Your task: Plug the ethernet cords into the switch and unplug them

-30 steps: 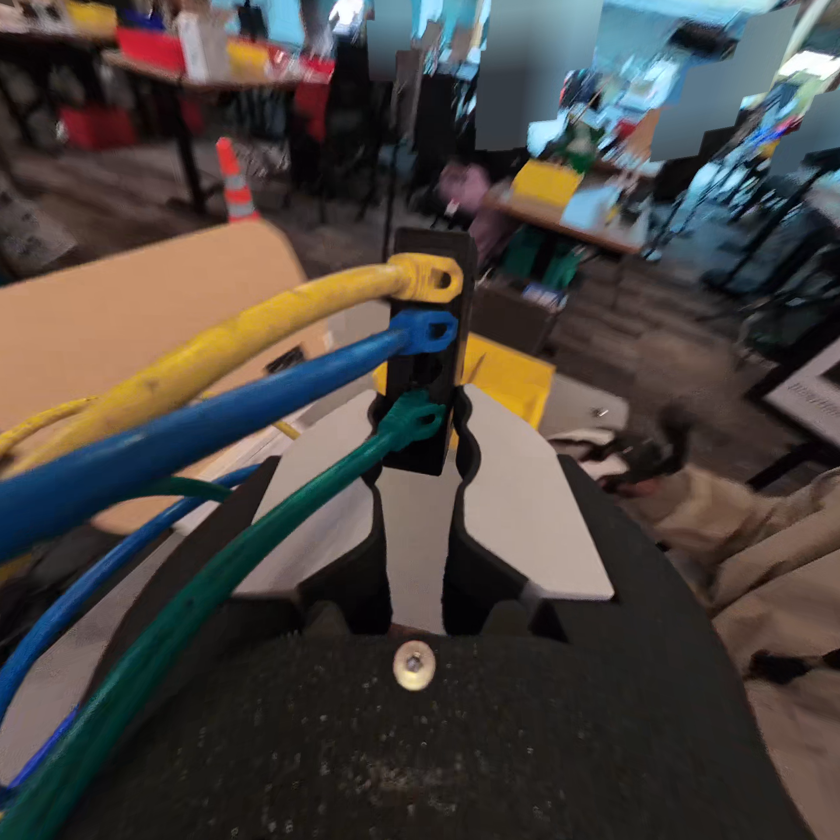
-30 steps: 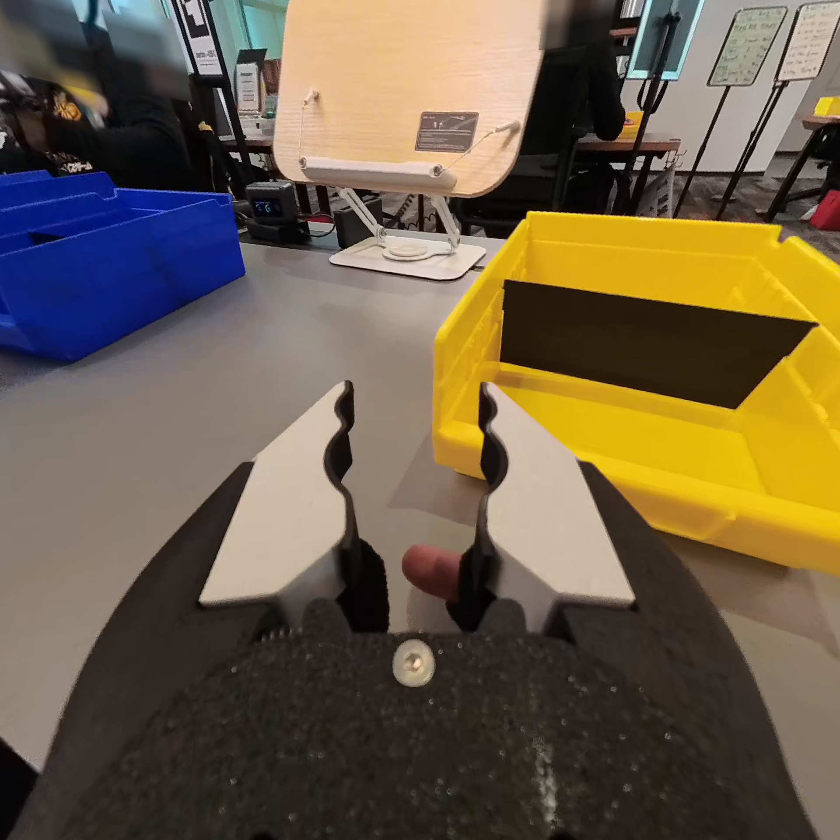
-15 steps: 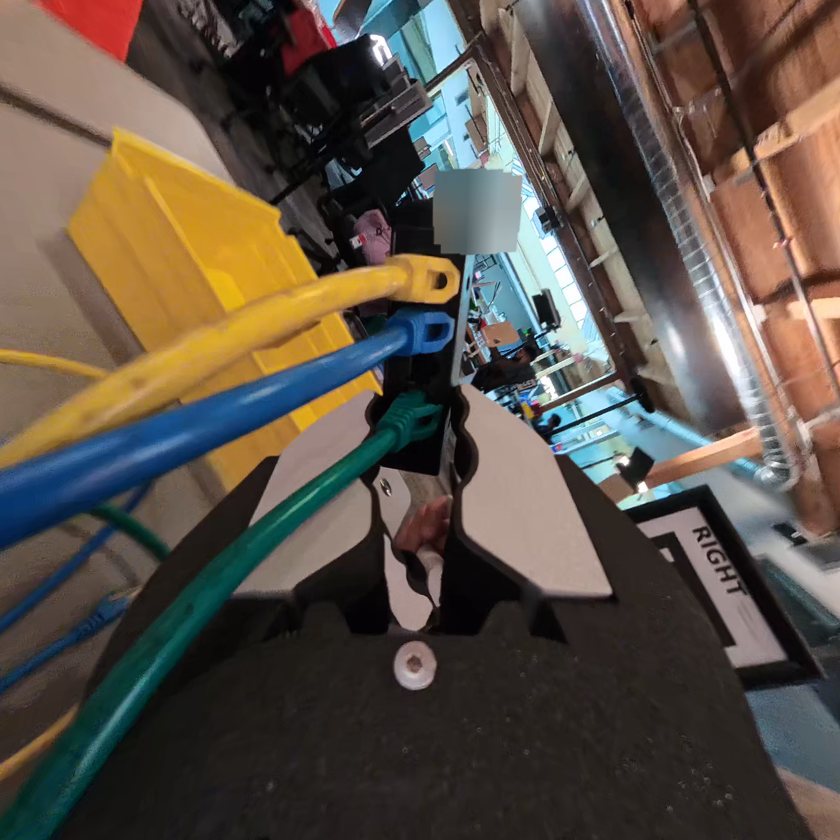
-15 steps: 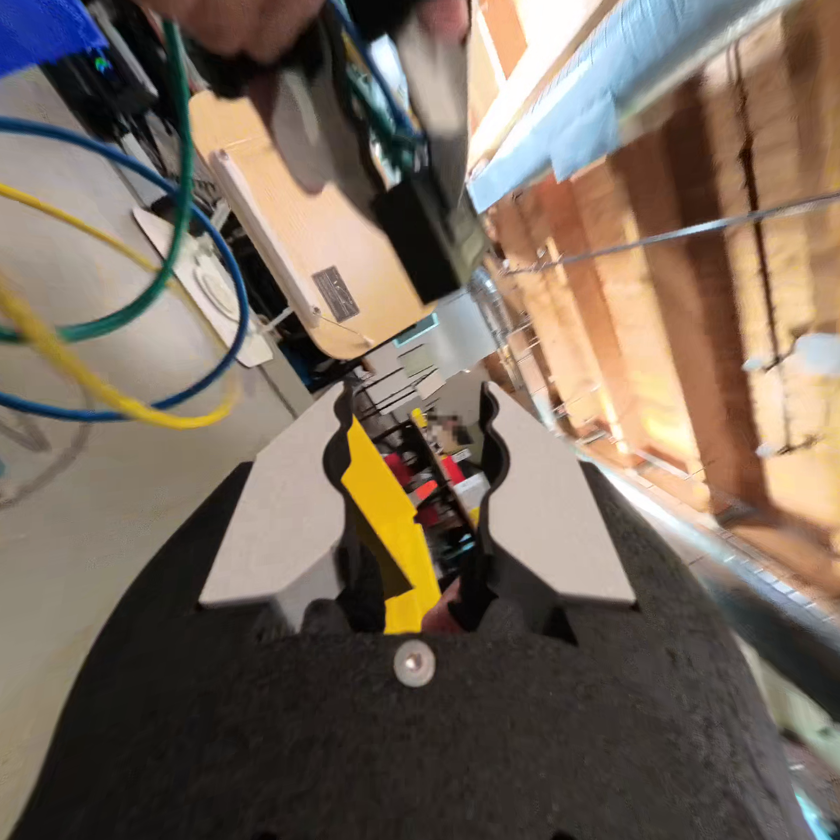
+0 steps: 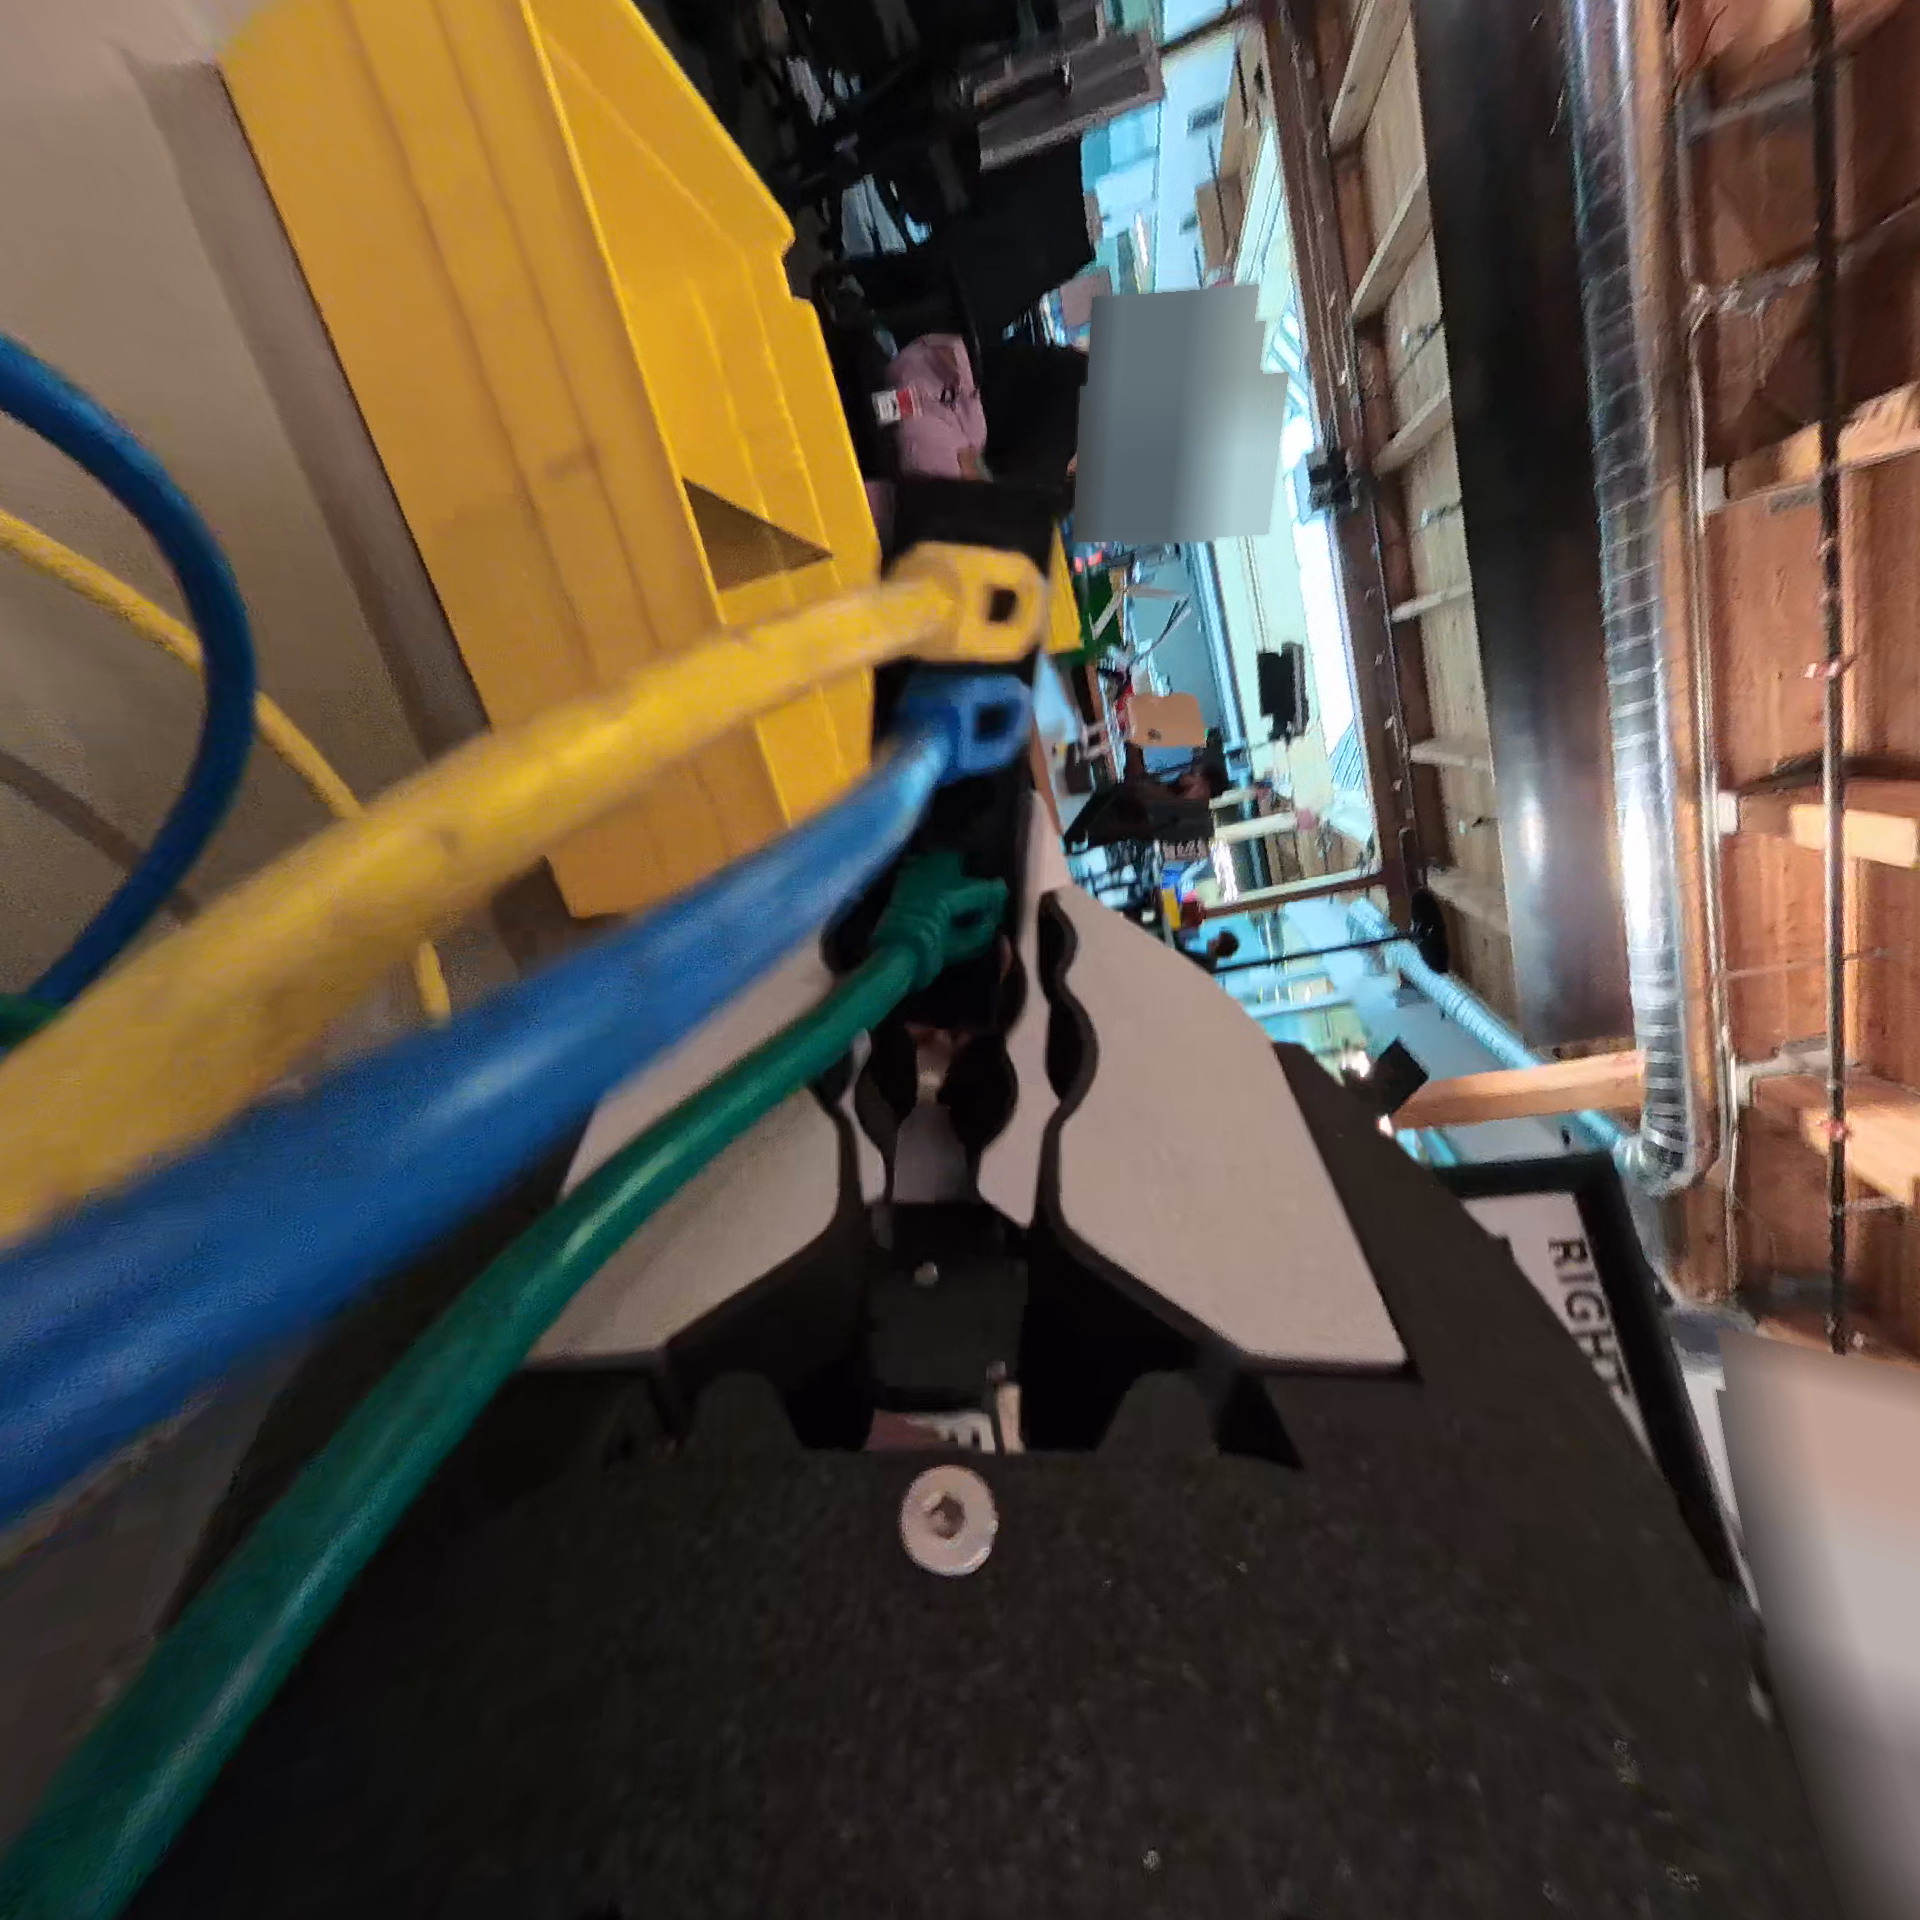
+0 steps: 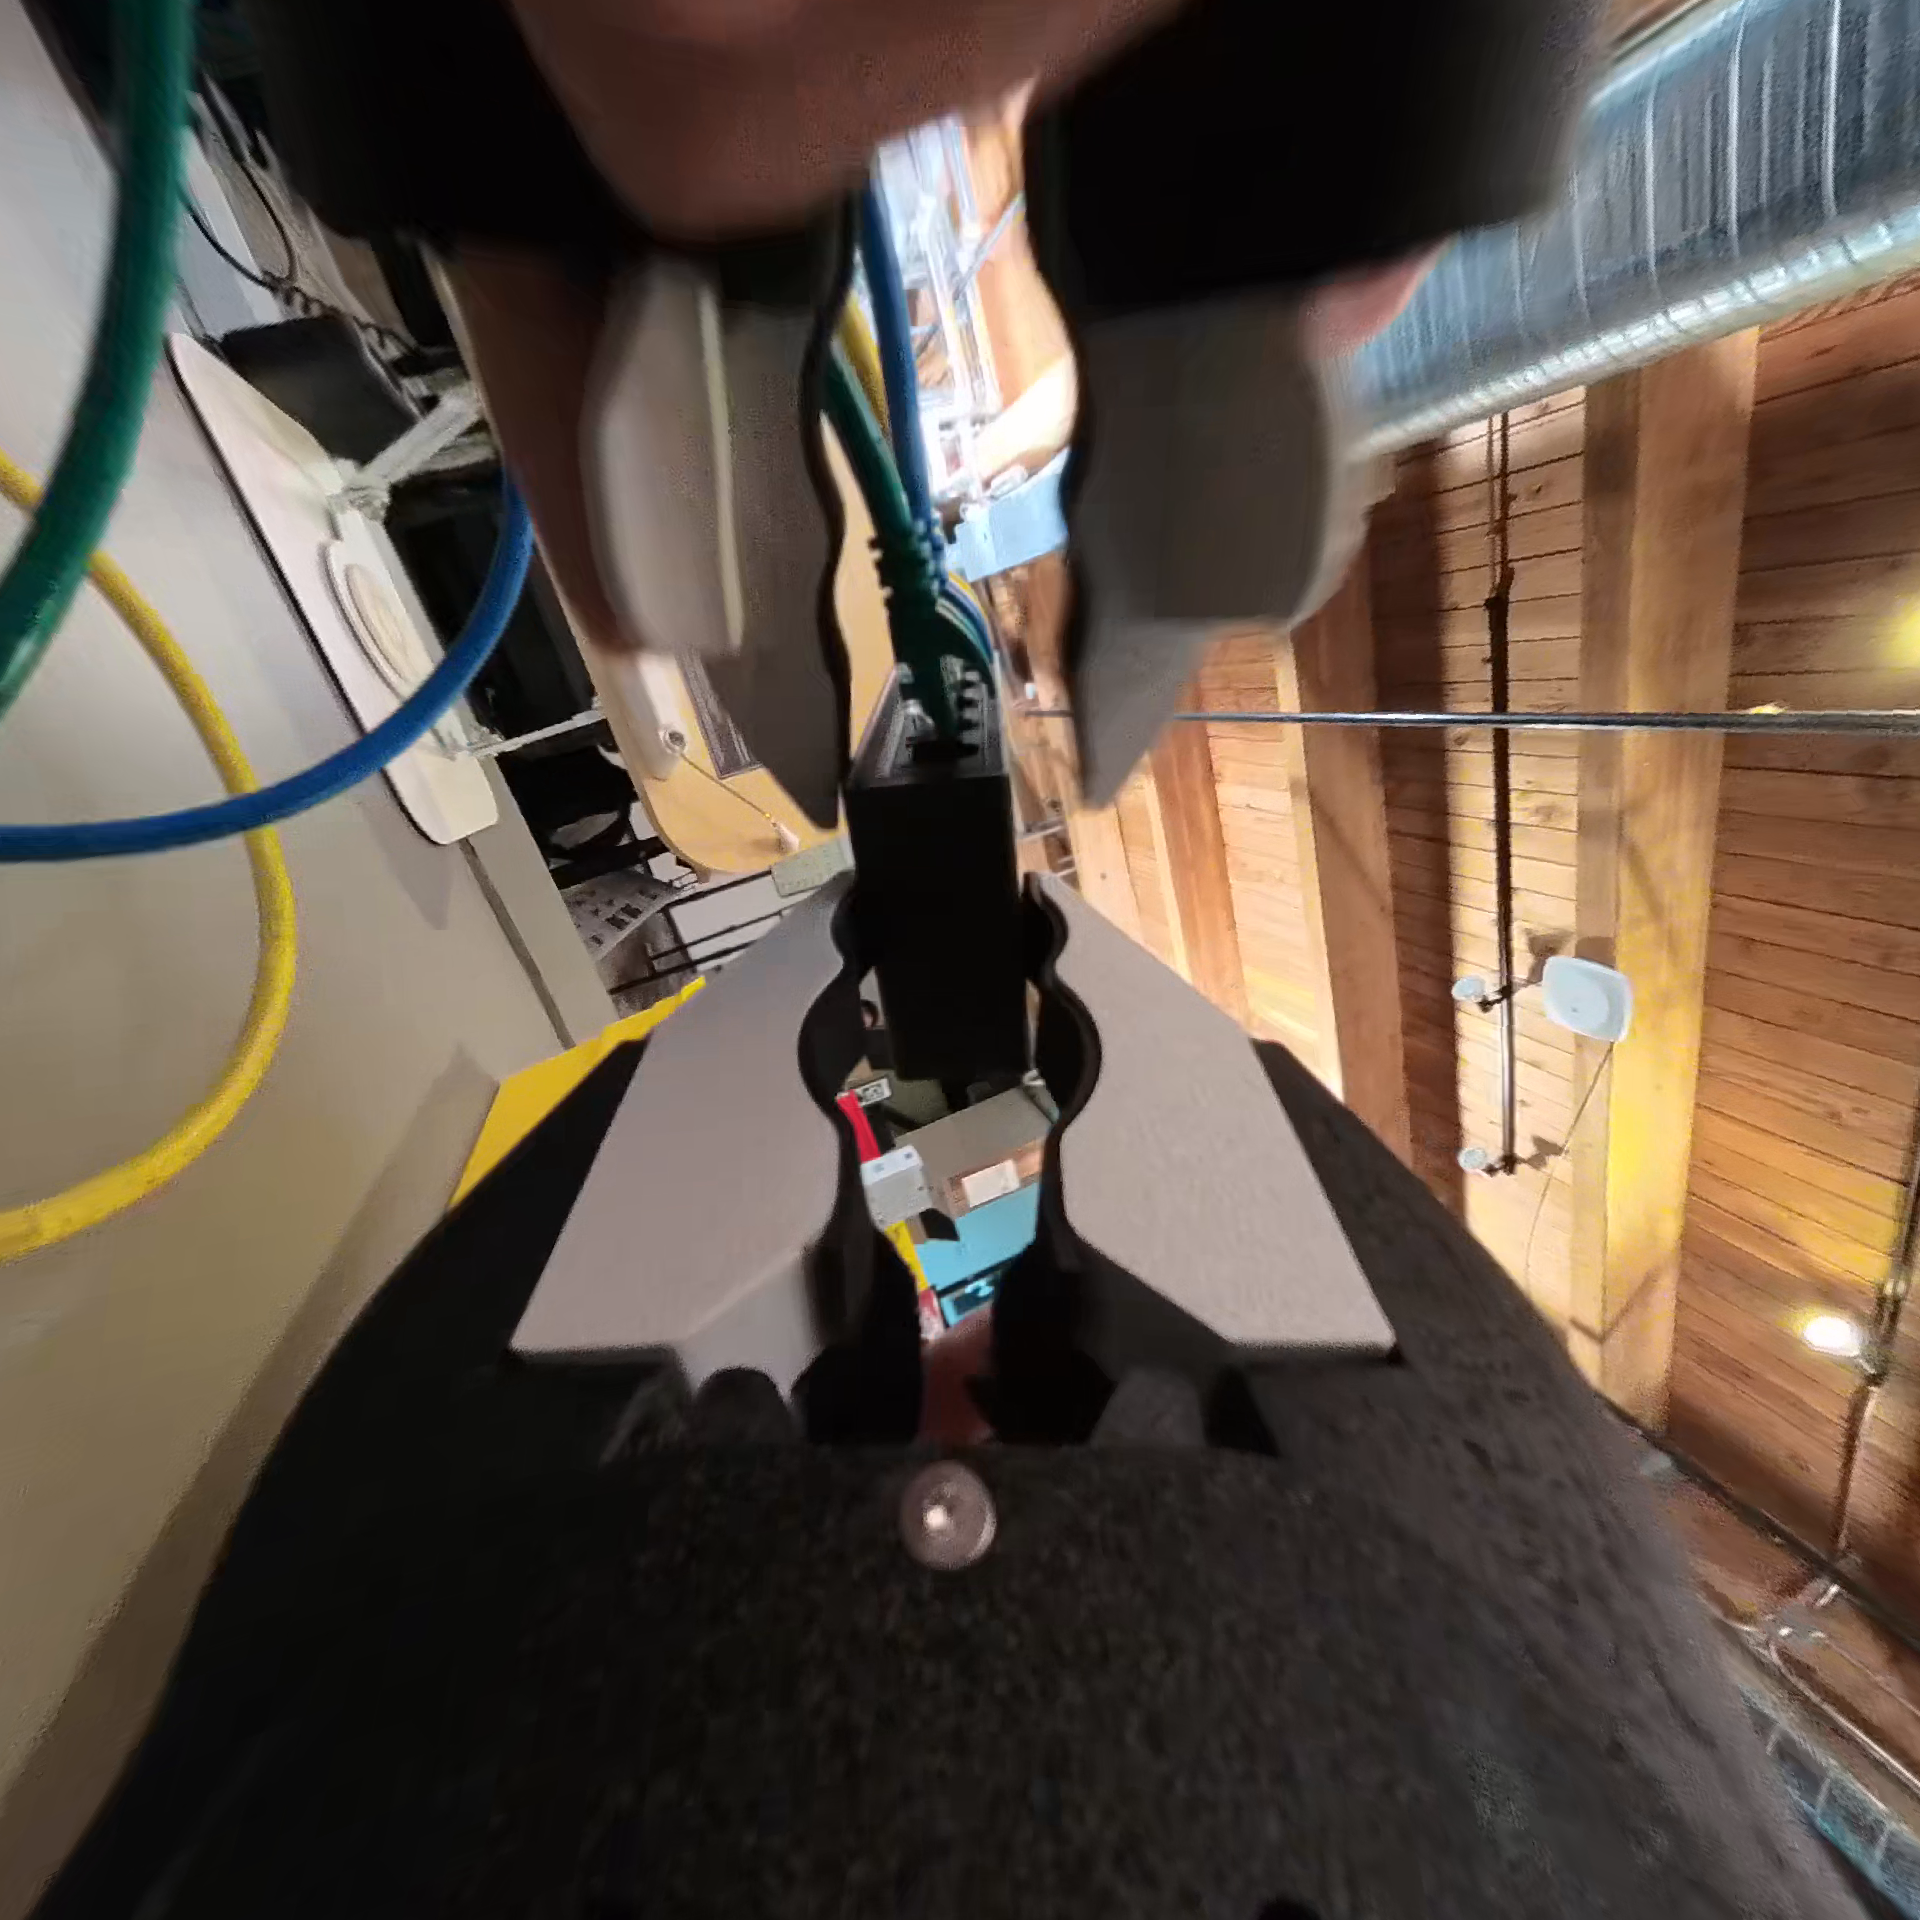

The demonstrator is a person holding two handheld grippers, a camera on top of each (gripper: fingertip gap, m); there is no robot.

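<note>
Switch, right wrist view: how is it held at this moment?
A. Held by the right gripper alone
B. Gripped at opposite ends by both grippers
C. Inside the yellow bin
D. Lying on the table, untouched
B: the black switch sits between the right gripper jaws while the left gripper clamps its far, cabled end.

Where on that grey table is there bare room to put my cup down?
Bare table lies between the yellow cord loop and the bin corner; another strip runs beside the bin wall in the left wrist view. Crowded: the blue cord and green cord looping by the white stand base, and around the switch.
</note>
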